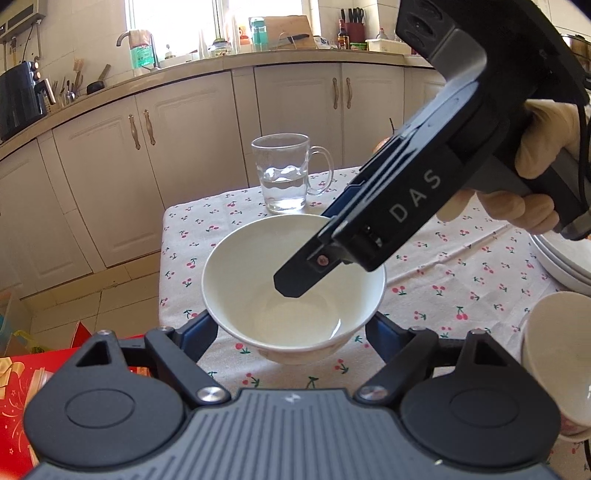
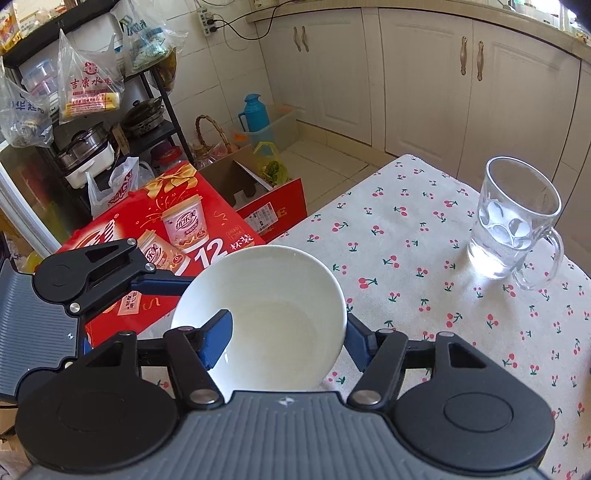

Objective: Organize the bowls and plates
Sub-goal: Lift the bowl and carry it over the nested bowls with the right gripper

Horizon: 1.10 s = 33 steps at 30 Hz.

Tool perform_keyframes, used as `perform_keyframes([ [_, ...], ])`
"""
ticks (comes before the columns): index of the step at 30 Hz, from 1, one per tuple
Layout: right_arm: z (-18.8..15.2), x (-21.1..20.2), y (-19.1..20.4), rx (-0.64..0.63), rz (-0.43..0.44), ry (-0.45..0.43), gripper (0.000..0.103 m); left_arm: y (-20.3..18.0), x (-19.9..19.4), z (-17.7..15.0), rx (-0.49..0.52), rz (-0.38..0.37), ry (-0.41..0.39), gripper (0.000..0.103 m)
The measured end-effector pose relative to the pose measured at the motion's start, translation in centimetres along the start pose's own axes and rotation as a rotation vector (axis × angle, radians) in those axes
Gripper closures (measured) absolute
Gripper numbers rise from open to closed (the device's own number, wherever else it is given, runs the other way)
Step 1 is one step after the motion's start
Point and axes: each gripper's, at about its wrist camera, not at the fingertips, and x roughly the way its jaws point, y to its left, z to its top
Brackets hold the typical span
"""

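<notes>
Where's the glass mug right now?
The glass mug stands on the cherry tablecloth near the table's far edge, just behind the white bowl; in the right wrist view it is at the right, handle toward the camera.

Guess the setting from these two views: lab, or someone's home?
Most likely a home kitchen: cream base cabinets under a cluttered countertop with a knife block, a cherry-print tablecloth on the table, and a rack of pots.
</notes>
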Motion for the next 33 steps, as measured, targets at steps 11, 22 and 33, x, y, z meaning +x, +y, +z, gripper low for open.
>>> perform_keyframes([
  [11,-3.9,-6.3,3.1,0.006,-0.028,-0.018,0.032,-4.4,-5.0,0.3,0.033,-0.052,-0.003,0.016],
  [22,-8.2,-11.9,5.8,0.003,-0.052,-0.066,0.032,-8.9,-8.6,0.3,0.072,-0.078,-0.017,0.016],
  [33,-12.5,-14.9,6.4,0.03,-0.071,-0.088,0.032,-12.3,-9.5,-0.5,0.083,-0.124,-0.004,0.016],
])
